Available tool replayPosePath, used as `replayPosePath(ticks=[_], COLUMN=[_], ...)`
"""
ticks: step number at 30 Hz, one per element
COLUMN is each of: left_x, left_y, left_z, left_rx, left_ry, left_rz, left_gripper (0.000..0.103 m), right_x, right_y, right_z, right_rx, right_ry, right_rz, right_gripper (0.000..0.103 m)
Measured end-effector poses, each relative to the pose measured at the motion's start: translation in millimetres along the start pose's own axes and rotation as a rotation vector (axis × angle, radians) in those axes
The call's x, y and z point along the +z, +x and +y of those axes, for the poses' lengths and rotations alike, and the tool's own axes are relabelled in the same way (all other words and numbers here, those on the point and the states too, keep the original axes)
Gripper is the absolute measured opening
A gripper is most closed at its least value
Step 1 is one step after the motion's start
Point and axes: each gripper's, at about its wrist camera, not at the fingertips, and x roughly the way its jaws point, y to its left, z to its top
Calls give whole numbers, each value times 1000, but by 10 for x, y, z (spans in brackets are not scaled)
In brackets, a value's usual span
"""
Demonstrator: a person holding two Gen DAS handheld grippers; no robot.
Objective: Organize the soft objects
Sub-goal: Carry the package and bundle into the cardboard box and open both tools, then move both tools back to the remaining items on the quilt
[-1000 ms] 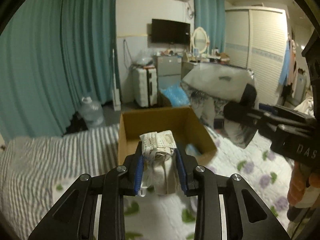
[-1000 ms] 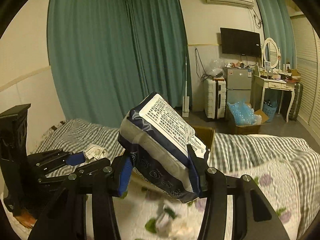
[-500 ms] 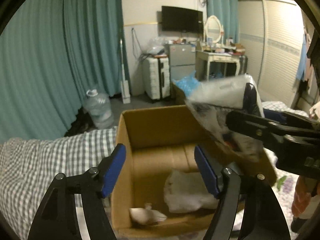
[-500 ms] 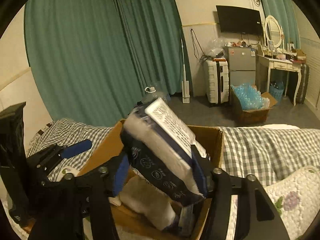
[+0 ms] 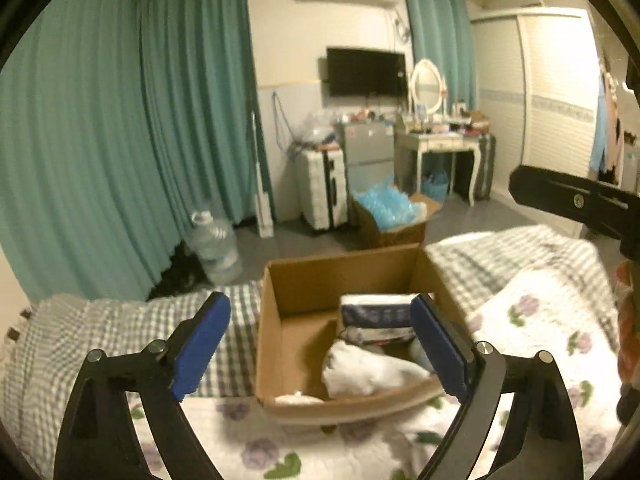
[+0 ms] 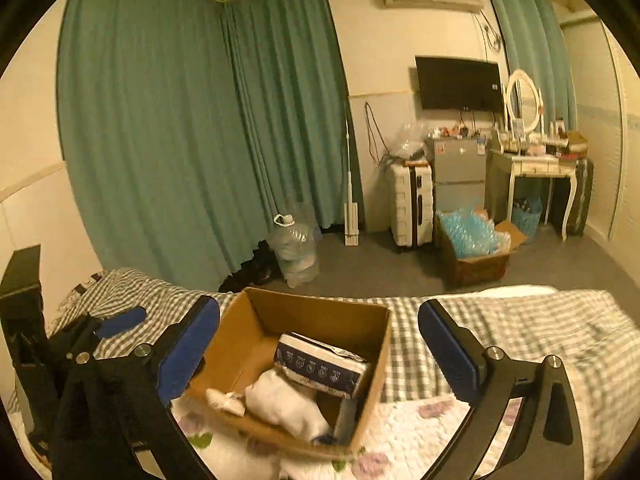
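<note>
Looking through the left wrist view, the left gripper (image 5: 322, 344) has let go of its white bundle; its jaws now stand spread and empty above the cardboard box (image 5: 276, 344) on the bed (image 5: 540, 320). White cloth (image 5: 360, 368) lies inside.

From the right wrist view, the right gripper (image 6: 316, 352) is likewise spread and bare: its navy tissue pack (image 6: 320, 364) now rests in the box against the far-right wall. Both drops look done. The box's near-left corner keeps free floor; the bed around it gives room to withdraw.
</note>
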Motion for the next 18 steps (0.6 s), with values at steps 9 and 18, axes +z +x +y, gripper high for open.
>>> replayPosePath(ticks=[9, 18], left_x=[5, -556], left_y=[-980, -1112], left_z=[-172, -62], left_rx=[11, 3], left_ry=[44, 10], left_rz=[-103, -60], left_gripper=[93, 93], right_x=[33, -754], right_y=[-1146, -984], right_z=[281, 360], right_rx=[-4, 23], right_ry=[-136, -169], right_rz=[-25, 90], right_gripper=[100, 100])
